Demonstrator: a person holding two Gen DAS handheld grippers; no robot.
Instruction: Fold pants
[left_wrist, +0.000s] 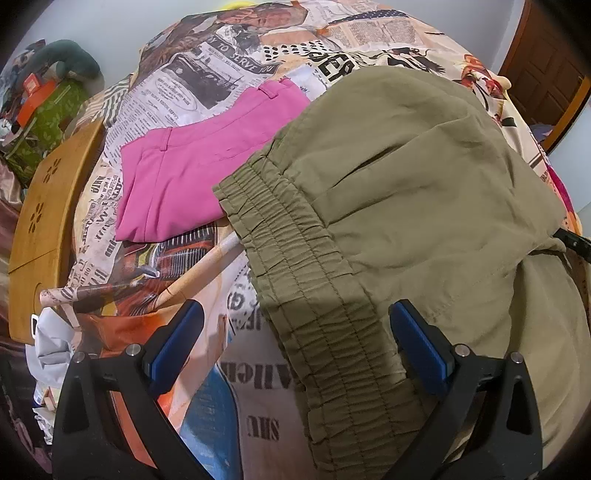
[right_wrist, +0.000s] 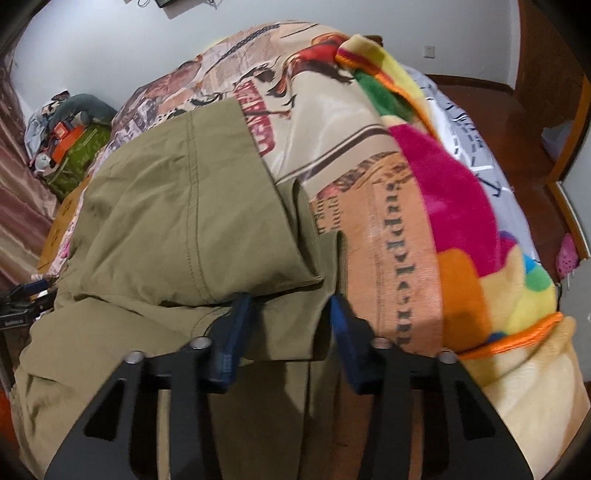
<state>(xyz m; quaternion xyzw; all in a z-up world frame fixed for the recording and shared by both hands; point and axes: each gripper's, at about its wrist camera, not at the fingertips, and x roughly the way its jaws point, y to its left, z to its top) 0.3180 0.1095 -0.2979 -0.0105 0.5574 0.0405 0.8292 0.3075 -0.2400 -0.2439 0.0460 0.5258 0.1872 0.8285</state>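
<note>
Olive-green pants (left_wrist: 406, 177) lie spread on the bed, their gathered elastic waistband (left_wrist: 295, 266) running down toward me. My left gripper (left_wrist: 295, 328) is open wide, with its blue pads on either side of the waistband and not pressing it. In the right wrist view the pants (right_wrist: 177, 206) show a folded-over leg with a stitched seam. My right gripper (right_wrist: 291, 325) is narrowed around the cloth's edge. One pad is tucked under the fold and the other stands at the hem, with a gap still between them.
Folded pink pants (left_wrist: 192, 173) lie on the newspaper-print bedspread (left_wrist: 207, 74) beyond the waistband. A wooden lap table (left_wrist: 40, 229) sits at the left. A bright fleece blanket (right_wrist: 443, 192) covers the bed's right side, above a dark wood floor (right_wrist: 535, 122).
</note>
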